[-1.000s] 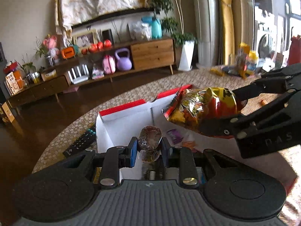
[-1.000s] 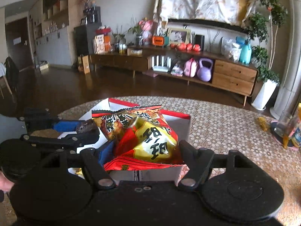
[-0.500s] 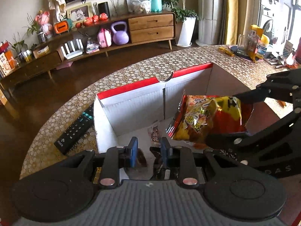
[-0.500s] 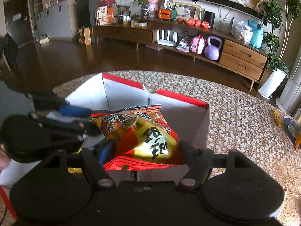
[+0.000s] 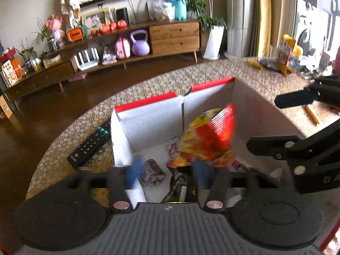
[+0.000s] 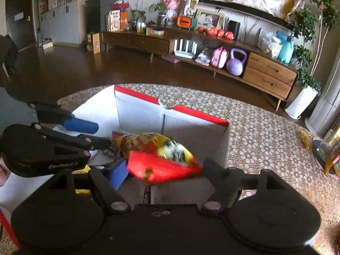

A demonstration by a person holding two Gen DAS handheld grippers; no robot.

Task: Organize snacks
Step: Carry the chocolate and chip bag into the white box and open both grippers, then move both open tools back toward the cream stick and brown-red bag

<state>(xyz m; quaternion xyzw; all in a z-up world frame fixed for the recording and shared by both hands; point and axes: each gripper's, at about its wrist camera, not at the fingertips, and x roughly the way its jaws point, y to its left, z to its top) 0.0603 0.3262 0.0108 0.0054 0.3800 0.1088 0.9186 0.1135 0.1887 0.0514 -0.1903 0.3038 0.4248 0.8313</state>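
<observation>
Left wrist view: white cardboard box with a red rim [image 5: 146,125] on a honeycomb-patterned table [image 5: 55,157]; blurred red-and-yellow crinkly snack bag [image 5: 209,136] inside it, near the far wall.
Left gripper [image 5: 167,173]: jaws opening, blue pads apart; a small dark foil-wrapped snack [image 5: 153,171] lies on the box floor between them, seemingly let go, though blur hides contact.
Only here: black remote control [image 5: 90,145] beside the box, and small packets on the box floor.

Right wrist view: same bag [image 6: 157,156] tilted over the near wall of the box [image 6: 140,110].
Right gripper [image 6: 164,172]: jaws opening, the bag between them, apparently slipping free.
Only here: left gripper [image 6: 93,135] from the side, fingers spread.

Risk: the bag could catch on the near wall and tip outward if it lands off-centre; the left fingers could snag it while pulling out.
</observation>
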